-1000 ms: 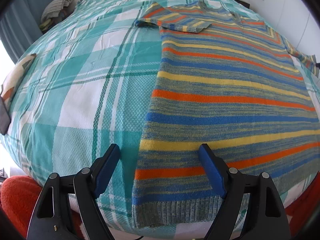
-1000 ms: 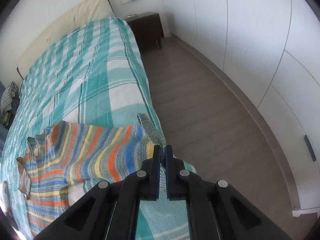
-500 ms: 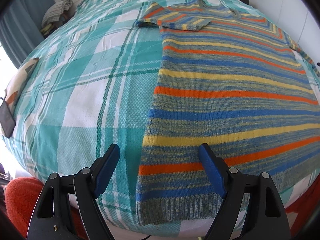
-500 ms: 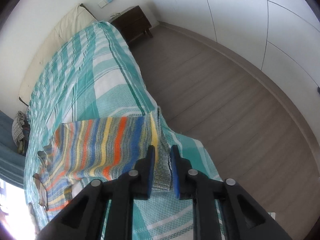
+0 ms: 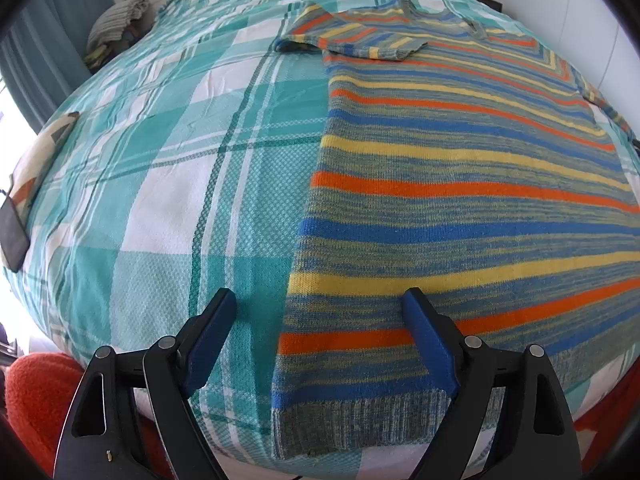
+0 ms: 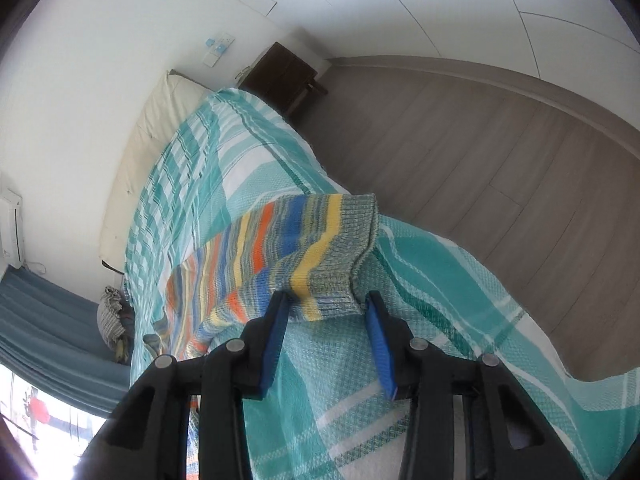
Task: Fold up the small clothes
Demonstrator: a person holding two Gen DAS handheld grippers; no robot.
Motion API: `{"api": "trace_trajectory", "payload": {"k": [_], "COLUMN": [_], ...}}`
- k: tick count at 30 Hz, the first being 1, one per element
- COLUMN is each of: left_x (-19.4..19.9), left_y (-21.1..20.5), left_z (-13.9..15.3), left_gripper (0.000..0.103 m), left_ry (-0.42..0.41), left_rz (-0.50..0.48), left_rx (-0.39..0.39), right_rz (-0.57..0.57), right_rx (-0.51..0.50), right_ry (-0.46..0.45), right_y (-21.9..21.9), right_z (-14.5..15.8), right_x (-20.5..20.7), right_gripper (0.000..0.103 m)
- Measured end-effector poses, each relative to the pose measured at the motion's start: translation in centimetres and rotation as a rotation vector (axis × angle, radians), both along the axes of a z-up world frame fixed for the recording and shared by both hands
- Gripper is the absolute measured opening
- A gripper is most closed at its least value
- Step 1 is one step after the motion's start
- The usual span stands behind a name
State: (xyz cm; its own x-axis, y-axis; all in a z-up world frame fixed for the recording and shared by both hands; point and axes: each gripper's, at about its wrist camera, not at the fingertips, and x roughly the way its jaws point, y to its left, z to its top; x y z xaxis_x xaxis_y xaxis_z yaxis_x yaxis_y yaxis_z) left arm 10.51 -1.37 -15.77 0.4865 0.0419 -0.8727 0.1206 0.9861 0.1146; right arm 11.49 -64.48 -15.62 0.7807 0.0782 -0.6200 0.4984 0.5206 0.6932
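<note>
A striped knit sweater [image 5: 460,200] in blue, orange, yellow and grey lies flat on the teal plaid bedspread [image 5: 160,160], its left sleeve folded across the chest. My left gripper [image 5: 320,300] is open and empty, just above the sweater's lower left corner. In the right wrist view the right sleeve [image 6: 288,248] drapes over the bed's edge, with its ribbed cuff [image 6: 344,280] lying between the open blue pads of my right gripper [image 6: 326,300].
A dark phone [image 5: 14,236] lies at the bed's left edge. A bundle of clothes [image 5: 116,28] sits at the far left. A dark nightstand [image 6: 284,76] and a wooden floor [image 6: 500,152] are to the right of the bed. A cream headboard [image 6: 160,120] stands at the far end.
My right gripper has opened from shut and turned, and the sleeve cuff now lies loose between its pads. My left gripper has held open and shifted slightly over the hem.
</note>
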Motion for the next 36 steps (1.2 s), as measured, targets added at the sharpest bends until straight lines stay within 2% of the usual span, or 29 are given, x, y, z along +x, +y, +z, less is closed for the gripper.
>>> {"api": "trace_trajectory", "payload": {"k": [1, 3, 5, 7, 11, 12, 13, 14, 16, 18, 20, 22, 25, 26, 28, 29, 31, 32, 34, 36], "left_x": [0.0, 0.1, 0.1, 0.2, 0.3, 0.4, 0.5, 0.8, 2.1, 4.6, 8.1, 12.2, 17.7, 19.2, 21.8, 22.8, 24.1, 24.6, 25.2, 25.8], "left_y": [0.1, 0.1, 0.0, -0.2, -0.3, -0.2, -0.1, 0.0, 0.0, -0.8, -2.5, -5.4, -9.2, -10.0, -10.5, -10.2, -8.8, -8.0, -5.2, -0.4], "left_z": [0.0, -0.1, -0.2, -0.2, 0.6, 1.5, 2.7, 4.3, 8.2, 11.7, 13.6, 12.7, 7.7, 5.9, 2.5, 1.2, 0.6, 1.2, 3.7, 6.2], "left_gripper": [0.088, 0.089, 0.089, 0.089, 0.088, 0.085, 0.084, 0.084, 0.085, 0.091, 0.094, 0.096, 0.094, 0.091, 0.084, 0.072, 0.035, 0.008, 0.006, 0.006], "left_ry": [0.000, -0.003, -0.006, -0.007, 0.015, 0.016, 0.001, -0.030, -0.124, -0.227, -0.291, -0.262, -0.135, -0.092, -0.027, 0.006, 0.050, 0.052, -0.001, -0.056], "left_rz": [0.000, 0.002, 0.000, -0.006, -0.027, -0.036, -0.047, -0.061, -0.092, -0.123, -0.184, -0.293, -0.407, -0.427, -0.405, -0.377, -0.325, -0.276, -0.156, 0.022], "left_rx": [-0.001, -0.003, 0.002, 0.010, 0.044, 0.050, 0.041, 0.024, -0.009, -0.026, -0.045, -0.032, 0.039, 0.074, 0.140, 0.141, 0.038, 0.015, -0.096, -0.201], "right_rz": [0.015, 0.019, 0.000, -0.008, 0.017, 0.030, 0.038, 0.035, 0.020, 0.013, 0.052, 0.109, 0.199, 0.225, 0.257, 0.270, 0.313, 0.339, 0.351, 0.343], "right_rx": [-0.034, -0.089, -0.122, -0.125, -0.174, -0.192, -0.213, -0.240, -0.323, -0.432, -0.490, -0.500, -0.515, -0.521, -0.531, -0.540, -0.559, -0.570, -0.608, -0.631], "right_ry": [0.003, -0.006, 0.068, 0.186, 0.269, 0.285, 0.303, 0.319, 0.357, 0.356, 0.303, 0.243, 0.184, 0.174, 0.150, 0.140, 0.147, 0.148, 0.131, 0.124], "right_y": [0.3, 0.6, 0.4, 0.1, 0.8, 1.1, 1.3, 1.5, 2.1, 3.8, 6.2, 9.2, 14.0, 15.5, 18.1, 19.2, 20.8, 21.2, 21.7, 21.5], "right_z": [0.6, 2.2, 2.8, 1.8, 1.1, 1.1, 1.2, 1.6, 2.6, 4.4, 5.8, 6.7, 6.8, 6.5, 5.7, 5.3, 4.6, 4.5, 4.7, 4.9], "right_x": [0.2, 0.1, -0.1, 0.0, 0.8, 1.1, 1.2, 1.1, 0.0, -1.8, -3.6, -5.4, -7.0, -7.4, -8.2, -8.5, -8.5, -8.3, -8.1, -8.0], "right_gripper": [0.006, 0.006, 0.006, 0.006, 0.006, 0.007, 0.016, 0.042, 0.073, 0.073, 0.073, 0.073, 0.073, 0.073, 0.073, 0.073, 0.073, 0.073, 0.073, 0.073]}}
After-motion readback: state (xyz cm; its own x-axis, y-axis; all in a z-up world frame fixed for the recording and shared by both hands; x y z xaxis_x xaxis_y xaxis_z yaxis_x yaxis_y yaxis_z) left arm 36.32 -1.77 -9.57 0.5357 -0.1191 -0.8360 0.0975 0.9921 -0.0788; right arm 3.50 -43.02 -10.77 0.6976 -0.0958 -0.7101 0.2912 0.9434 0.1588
